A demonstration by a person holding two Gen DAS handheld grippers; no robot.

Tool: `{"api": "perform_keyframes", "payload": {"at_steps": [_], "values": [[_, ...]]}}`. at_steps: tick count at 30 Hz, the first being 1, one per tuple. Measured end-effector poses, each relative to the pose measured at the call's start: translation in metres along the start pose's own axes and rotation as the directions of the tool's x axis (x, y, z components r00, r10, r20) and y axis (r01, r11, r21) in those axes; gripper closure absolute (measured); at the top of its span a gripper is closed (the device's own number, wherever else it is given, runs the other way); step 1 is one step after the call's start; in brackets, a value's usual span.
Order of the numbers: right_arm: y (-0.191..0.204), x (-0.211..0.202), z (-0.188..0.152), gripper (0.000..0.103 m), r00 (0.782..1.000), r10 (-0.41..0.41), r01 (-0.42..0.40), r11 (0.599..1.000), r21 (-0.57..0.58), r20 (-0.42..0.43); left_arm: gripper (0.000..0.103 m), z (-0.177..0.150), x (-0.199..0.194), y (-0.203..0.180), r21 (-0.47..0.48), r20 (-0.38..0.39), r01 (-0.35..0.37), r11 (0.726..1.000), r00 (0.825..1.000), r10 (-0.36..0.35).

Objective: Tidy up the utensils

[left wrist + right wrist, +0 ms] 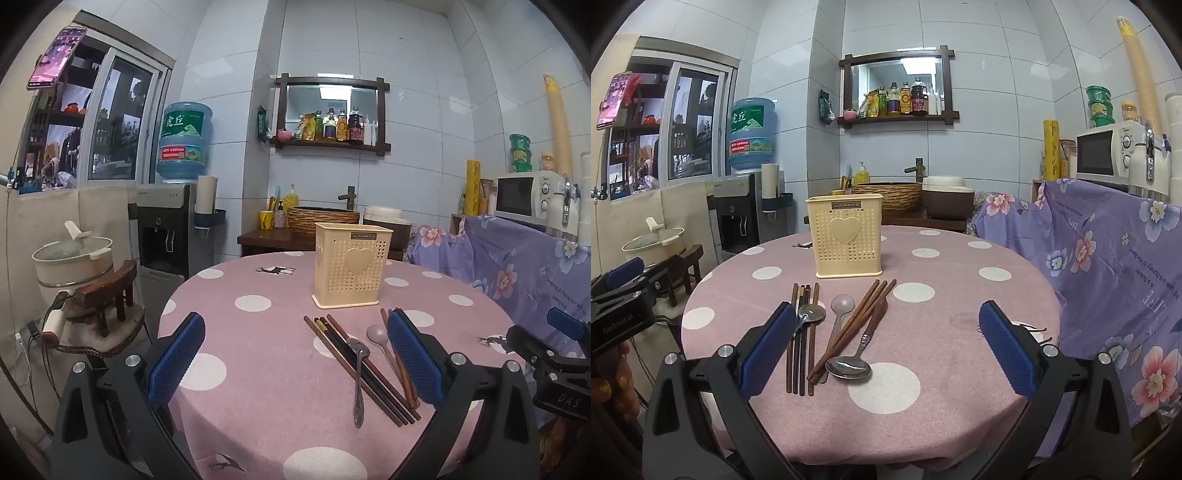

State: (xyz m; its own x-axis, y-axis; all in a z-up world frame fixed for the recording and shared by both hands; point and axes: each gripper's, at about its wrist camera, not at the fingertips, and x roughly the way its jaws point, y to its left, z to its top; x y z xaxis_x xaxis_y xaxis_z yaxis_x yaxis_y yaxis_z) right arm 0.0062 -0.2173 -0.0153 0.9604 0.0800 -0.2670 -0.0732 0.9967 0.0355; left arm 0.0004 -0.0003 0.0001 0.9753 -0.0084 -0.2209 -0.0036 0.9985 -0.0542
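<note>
On the round pink polka-dot worktop (923, 332), thin stiff brown wooden chopsticks (801, 339) and slippery metal spoons (849, 365) are laid before the cream perforated plastic holder (846, 240). Both tools (295, 354) (886, 347) are held apart, empty. Mid-shaft grips are advised.

Even indoor light, sharp, fisheye-curved dark corners.

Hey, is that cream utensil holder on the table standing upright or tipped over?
Upright: the cream utensil holder stands on its base, open top upward, heart face vertical.
</note>
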Motion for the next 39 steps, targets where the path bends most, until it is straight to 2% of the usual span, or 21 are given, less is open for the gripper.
{"api": "perform_keyframes", "payload": {"at_steps": [7,15,39], "values": [[0.001,0.004,-0.004,0.005,1.0,0.002,-0.002,1.0,0.001,-0.004,0.005,0.001,0.002,-0.001,0.008,-0.004,-0.002,1.0,1.0,0.002],[-0.002,-0.001,-0.01,0.005,1.0,-0.001,0.001,1.0,0.007,-0.008,0.005,-0.011,0.006,0.0,0.013,0.001,-0.014,1.0,1.0,0.014],[0.004,0.005,-0.006,0.005,1.0,0.005,-0.005,1.0,0.003,-0.028,0.005,-0.004,0.0,0.001,0.006,-0.003,-0.023,1.0,1.0,0.023]]}}
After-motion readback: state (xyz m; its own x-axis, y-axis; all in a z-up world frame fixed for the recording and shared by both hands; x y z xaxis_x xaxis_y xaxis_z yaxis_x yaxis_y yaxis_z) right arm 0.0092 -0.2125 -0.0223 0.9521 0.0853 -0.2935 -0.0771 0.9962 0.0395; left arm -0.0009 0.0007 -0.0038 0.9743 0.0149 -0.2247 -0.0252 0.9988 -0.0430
